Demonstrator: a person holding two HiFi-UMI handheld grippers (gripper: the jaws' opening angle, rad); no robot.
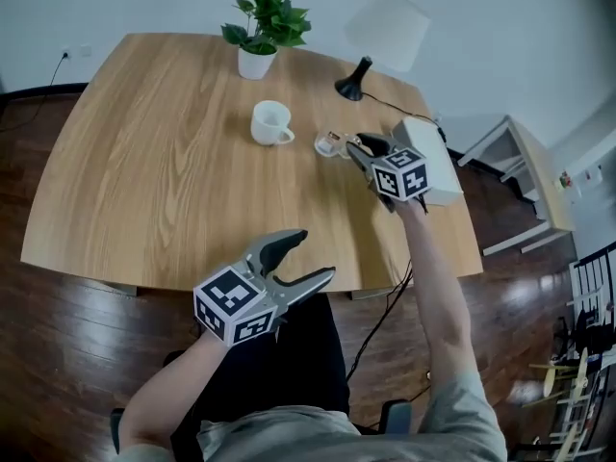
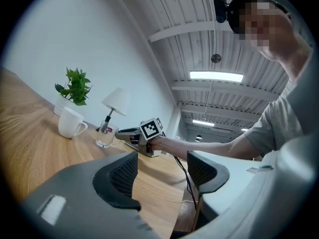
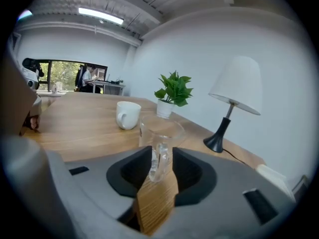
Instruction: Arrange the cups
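Right claw (image 3: 158, 159) on glass cup (image 3: 160, 128) handle

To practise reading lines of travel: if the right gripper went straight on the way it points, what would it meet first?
The right gripper would meet the glass cup first: its handle stands between the jaws. Whether the pads touch it is unclear.

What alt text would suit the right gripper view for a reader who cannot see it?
The right gripper has its jaws apparently closed on the handle of a clear glass cup standing on a wooden table. Behind it are a white mug, a potted plant and a white-shaded lamp.
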